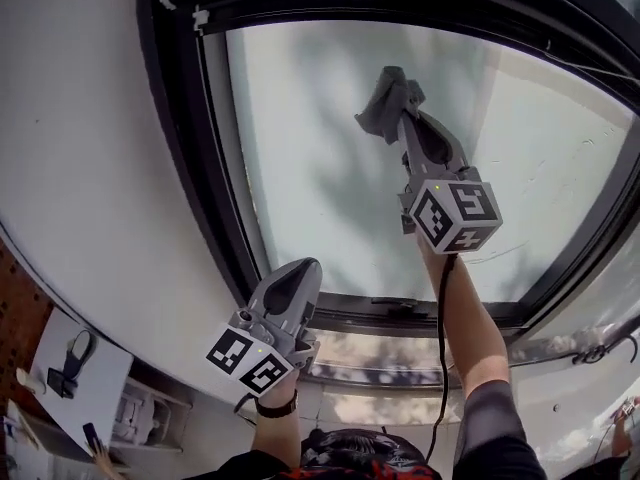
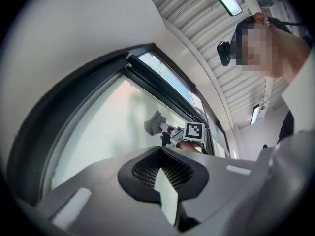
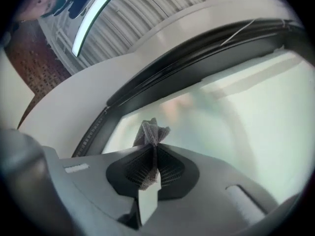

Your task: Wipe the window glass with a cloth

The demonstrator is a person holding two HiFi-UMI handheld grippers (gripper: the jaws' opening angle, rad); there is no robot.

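The window glass [image 1: 320,168] fills a black frame [image 1: 195,188]. A crumpled grey cloth [image 1: 385,103] lies against the upper middle of the pane, with my right gripper [image 1: 402,120] shut on it. In the right gripper view the cloth [image 3: 150,132] sticks out between the closed jaws of the right gripper [image 3: 151,154], close to the glass [image 3: 236,112]. My left gripper [image 1: 305,268] hovers low by the frame's bottom rail, shut and empty. In the left gripper view the left gripper [image 2: 161,170] has its jaws together, and the cloth [image 2: 155,123] shows beyond on the pane.
A white wall [image 1: 80,118] flanks the window on the left. Below it stands a white shelf [image 1: 75,368] with small items. A sill [image 1: 400,353] runs under the frame. A black cable [image 1: 440,318] hangs along the right forearm. A ceiling light [image 3: 88,21] shows overhead.
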